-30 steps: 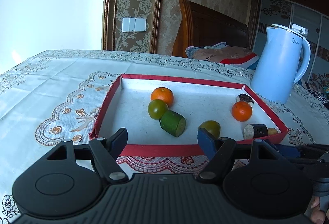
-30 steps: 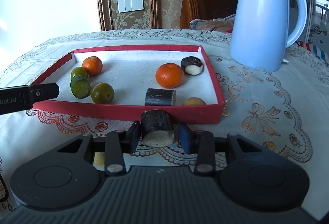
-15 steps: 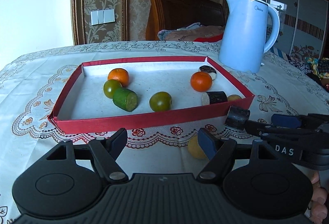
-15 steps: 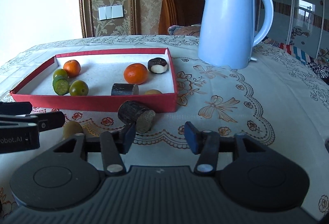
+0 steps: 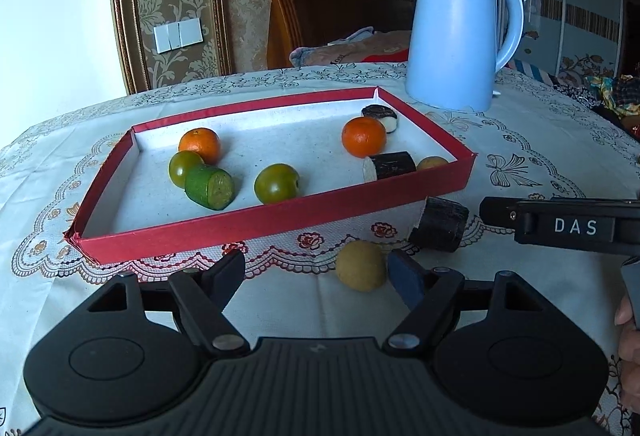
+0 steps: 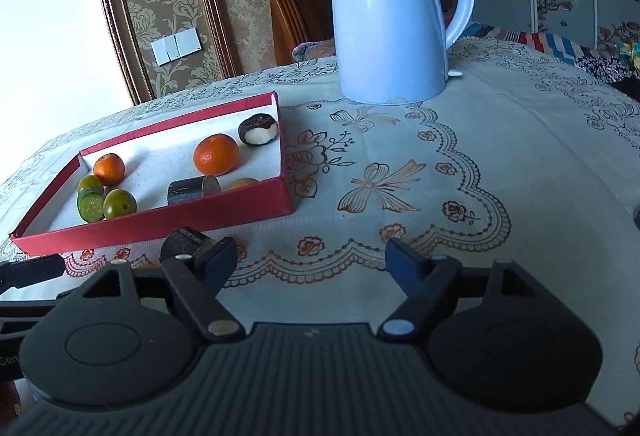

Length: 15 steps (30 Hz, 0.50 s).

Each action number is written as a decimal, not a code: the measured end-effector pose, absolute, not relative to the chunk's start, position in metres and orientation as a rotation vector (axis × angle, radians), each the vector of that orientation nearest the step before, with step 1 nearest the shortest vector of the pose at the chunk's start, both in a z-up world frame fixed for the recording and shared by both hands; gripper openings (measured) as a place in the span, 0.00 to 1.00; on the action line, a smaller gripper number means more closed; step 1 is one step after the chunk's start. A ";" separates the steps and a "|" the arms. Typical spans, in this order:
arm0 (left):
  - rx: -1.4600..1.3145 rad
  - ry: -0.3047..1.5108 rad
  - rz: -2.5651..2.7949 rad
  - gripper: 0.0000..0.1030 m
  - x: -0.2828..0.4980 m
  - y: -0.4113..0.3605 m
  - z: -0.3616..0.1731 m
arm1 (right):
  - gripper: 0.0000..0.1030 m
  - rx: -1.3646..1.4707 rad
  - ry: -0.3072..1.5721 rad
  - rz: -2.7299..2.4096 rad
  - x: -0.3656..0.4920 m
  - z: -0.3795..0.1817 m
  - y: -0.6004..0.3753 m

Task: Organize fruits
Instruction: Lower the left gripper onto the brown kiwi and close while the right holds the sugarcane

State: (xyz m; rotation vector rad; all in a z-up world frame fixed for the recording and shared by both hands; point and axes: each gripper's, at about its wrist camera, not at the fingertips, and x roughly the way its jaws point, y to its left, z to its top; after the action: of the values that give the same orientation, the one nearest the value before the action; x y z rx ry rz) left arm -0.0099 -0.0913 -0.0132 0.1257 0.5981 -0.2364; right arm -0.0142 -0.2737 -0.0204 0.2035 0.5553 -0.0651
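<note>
Left hand-held gripper (image 5: 316, 270): I am holding it low over the bench, its jaws opening and standing wide; nothing is clamped. A small round yellowish fruit (image 5: 361, 265) is lying on the cloth just inside my right-hand pad, and I cannot tell whether it is touching.
Right hand-held gripper (image 6: 310, 254): I am letting go here, the jaws opening with only bare cloth between the pads.
Dark log (image 5: 440, 223): a short cylinder with rough blackish skin is lying on its side on the cloth, just outside the tray's near wall and next to my right gripper's left finger (image 6: 212, 256).
Tray (image 5: 256, 224): a shallow rectangular cardboard tray, red walls, white matte floor, sitting on the bench.
In the tray: two glossy orange mandarins (image 5: 199, 145) (image 5: 364, 137), two smooth round green fruits (image 5: 277, 183) (image 5: 184, 168), a green cut cylinder (image 5: 209, 187) showing its pale face, a dark log piece (image 5: 390, 166), a yellowish round fruit (image 5: 432, 162) in the near right corner, and a dark-and-white piece (image 5: 380, 113) at the far right corner.
Bench (image 6: 440, 156): it is wearing a cream cloth printed with scalloped lace, roses and butterflies.
Kettle (image 6: 390, 12): a smooth pale-blue plastic kettle, tapered, with a looped handle, is standing beyond the tray.
</note>
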 end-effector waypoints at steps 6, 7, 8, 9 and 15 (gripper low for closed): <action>0.116 0.582 -0.237 0.74 -0.011 -0.089 -0.013 | 0.81 0.194 0.561 -0.067 -0.014 -0.021 -0.272; 0.116 0.588 -0.247 0.71 -0.010 -0.089 -0.013 | 0.83 0.193 0.561 -0.069 -0.014 -0.021 -0.271; 0.117 0.596 -0.258 0.68 -0.010 -0.089 -0.014 | 0.83 0.191 0.560 -0.069 -0.014 -0.021 -0.271; 0.114 0.598 -0.275 0.61 -0.010 -0.089 -0.014 | 0.83 0.190 0.559 -0.069 -0.014 -0.021 -0.271; 0.155 0.586 -0.353 0.30 -0.018 -0.096 -0.016 | 0.84 0.194 0.561 -0.064 -0.014 -0.021 -0.272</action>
State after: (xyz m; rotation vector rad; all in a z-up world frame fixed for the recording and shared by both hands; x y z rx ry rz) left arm -0.0182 -0.0957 -0.0163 0.1545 0.5863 -0.3529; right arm -0.0142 -0.2719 -0.0209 0.1936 0.5606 -0.0645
